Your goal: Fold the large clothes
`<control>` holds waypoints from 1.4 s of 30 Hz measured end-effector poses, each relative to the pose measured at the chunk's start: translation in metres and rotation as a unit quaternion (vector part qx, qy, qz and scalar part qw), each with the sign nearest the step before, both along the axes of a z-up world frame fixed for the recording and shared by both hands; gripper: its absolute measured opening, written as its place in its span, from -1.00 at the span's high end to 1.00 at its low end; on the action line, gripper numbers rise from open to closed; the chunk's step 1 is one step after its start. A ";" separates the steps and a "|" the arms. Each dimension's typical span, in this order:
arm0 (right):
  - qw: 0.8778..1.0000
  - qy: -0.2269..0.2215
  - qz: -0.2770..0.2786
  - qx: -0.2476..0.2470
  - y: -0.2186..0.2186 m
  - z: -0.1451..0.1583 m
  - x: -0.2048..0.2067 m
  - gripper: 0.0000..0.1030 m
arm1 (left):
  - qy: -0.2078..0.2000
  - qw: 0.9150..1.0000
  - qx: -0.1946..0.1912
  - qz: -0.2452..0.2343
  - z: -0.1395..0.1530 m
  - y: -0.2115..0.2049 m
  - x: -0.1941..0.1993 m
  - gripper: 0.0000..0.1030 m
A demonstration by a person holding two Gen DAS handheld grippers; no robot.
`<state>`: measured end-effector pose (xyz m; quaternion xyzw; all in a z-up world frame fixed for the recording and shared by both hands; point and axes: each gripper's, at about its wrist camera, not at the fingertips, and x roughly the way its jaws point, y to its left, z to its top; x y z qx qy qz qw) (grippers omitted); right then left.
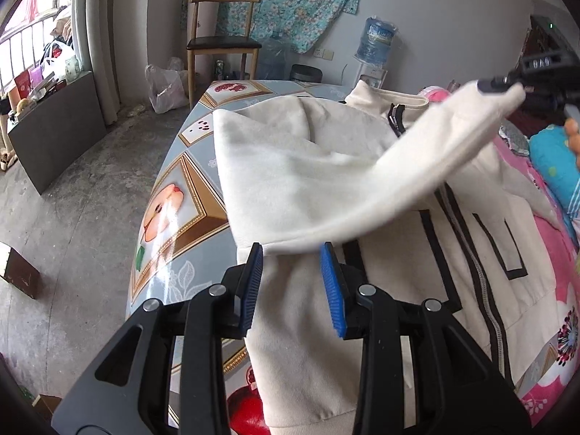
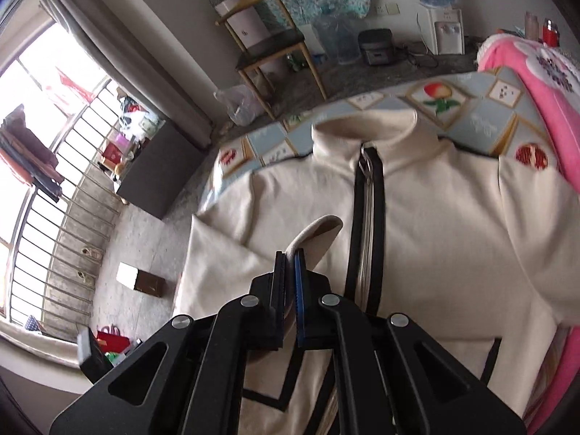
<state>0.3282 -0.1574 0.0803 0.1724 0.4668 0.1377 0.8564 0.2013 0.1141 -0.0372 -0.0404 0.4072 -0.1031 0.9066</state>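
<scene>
A cream zip-up jacket with black trim lies front up on the patterned tablecloth. Its left sleeve is lifted and stretched across the body. My right gripper is shut on the sleeve's cuff above the chest; it also shows at the far right of the left wrist view. My left gripper is open, its blue pads either side of the jacket's lower left edge, just under the raised sleeve.
A wooden chair, water bottles and a dispenser stand at the far wall. Pink bedding lies along the table's right side. A dark cabinet and boxes sit on the floor at left.
</scene>
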 end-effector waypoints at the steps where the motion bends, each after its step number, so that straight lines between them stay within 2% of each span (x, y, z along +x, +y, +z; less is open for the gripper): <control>1: 1.000 -0.013 -0.013 -0.002 -0.009 0.010 0.008 0.90 | 0.005 1.000 0.010 0.004 -0.001 -0.001 0.006 0.37; 4: 0.998 -0.029 -0.051 0.007 -0.047 0.022 0.020 0.90 | 0.024 0.999 0.024 0.016 -0.008 -0.002 0.023 0.36; 6: 0.996 -0.031 -0.080 0.004 -0.076 0.017 0.021 0.90 | 0.035 0.999 0.031 0.023 -0.012 -0.001 0.034 0.36; 8: 0.995 -0.009 -0.102 -0.002 -0.103 -0.004 0.018 0.90 | 0.042 0.998 0.035 0.028 -0.015 0.000 0.043 0.36; 11: 0.991 0.043 -0.128 -0.011 -0.133 -0.054 0.018 0.90 | 0.051 0.997 0.043 0.030 -0.019 -0.001 0.051 0.37; 13: 0.988 0.065 -0.140 -0.001 -0.146 -0.083 0.020 0.91 | 0.056 0.997 0.052 0.029 -0.022 -0.002 0.056 0.36; 15: 0.987 0.069 -0.146 0.010 -0.155 -0.094 0.024 0.91 | 0.063 0.996 0.062 0.029 -0.026 -0.003 0.059 0.36; 19: 0.987 0.048 -0.146 0.051 -0.168 -0.080 0.025 0.91 | 0.072 0.995 0.065 0.036 -0.029 0.000 0.060 0.36; 22: 0.987 0.032 -0.147 0.063 -0.175 -0.069 0.020 0.91 | 0.074 0.995 0.064 0.037 -0.030 0.003 0.059 0.36; 23: 0.987 0.038 -0.148 0.058 -0.176 -0.073 0.019 0.91 | 0.074 0.994 0.065 0.036 -0.030 0.003 0.059 0.36; 26: 0.985 0.089 -0.140 0.054 -0.181 -0.110 0.024 0.90 | 0.074 0.995 0.060 0.033 -0.030 0.004 0.058 0.36; 29: 0.981 0.114 -0.147 0.048 -0.188 -0.131 0.021 0.85 | 0.070 0.996 0.043 0.020 -0.022 0.008 0.054 0.36; 31: 0.983 0.102 -0.147 0.039 -0.193 -0.129 0.018 0.67 | 0.056 0.998 0.039 0.011 -0.009 0.013 0.047 0.36; 32: 0.984 0.096 -0.150 0.029 -0.195 -0.127 0.016 0.44 | 0.049 0.998 0.037 0.008 0.000 0.016 0.045 0.36; 33: 0.984 0.092 -0.151 0.013 -0.195 -0.126 0.015 0.31 | 0.044 0.998 0.033 0.006 0.008 0.020 0.044 0.36; 35: 0.985 0.100 -0.141 -0.006 -0.193 -0.129 0.018 0.31 | 0.043 0.999 0.008 0.004 0.022 0.029 0.050 0.35; 37: 0.985 0.115 -0.128 -0.016 -0.187 -0.139 0.021 0.31 | 0.056 0.998 -0.028 0.008 0.030 0.036 0.068 0.22; 40: 0.984 0.120 -0.115 -0.058 -0.173 -0.150 0.022 0.31 | 0.092 0.989 -0.115 0.011 0.025 0.041 0.112 -0.03; 42: 0.984 0.110 -0.109 -0.084 -0.166 -0.149 0.020 0.34 | 0.114 0.983 -0.139 0.034 0.013 0.041 0.147 -0.03</control>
